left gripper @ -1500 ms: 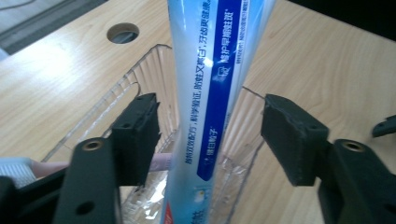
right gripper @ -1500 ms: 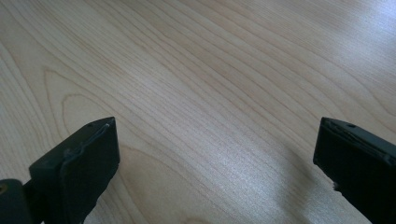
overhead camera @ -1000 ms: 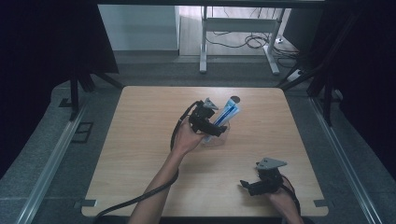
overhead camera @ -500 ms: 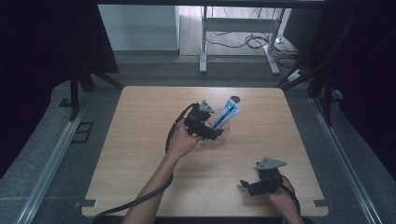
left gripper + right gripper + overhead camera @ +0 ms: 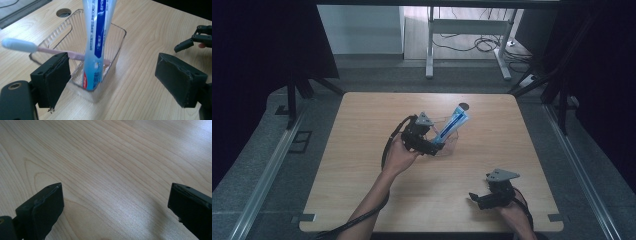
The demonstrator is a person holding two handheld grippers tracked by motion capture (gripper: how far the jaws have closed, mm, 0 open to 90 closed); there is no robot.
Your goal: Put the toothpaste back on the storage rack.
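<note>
My left gripper [image 5: 113, 82] gapes wide near the desk's [image 5: 362, 165] middle, the clear cup [image 5: 100, 82] with toothpaste tube [image 5: 96, 50] between its fingers [image 5: 53, 80], gripping nothing.

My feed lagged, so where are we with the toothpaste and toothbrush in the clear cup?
Looks done: toothpaste tube and toothbrush both stand in the clear cup. In hand: the left gripper sits open around the cup. Left: the right gripper rests open, apart, on the table.

Clear ribbed plastic holder [image 5: 117, 42] upright mid-table, blue-white toothpaste tube [image 5: 98, 37] and pink toothbrush [image 5: 50, 50] leaning inside
</note>
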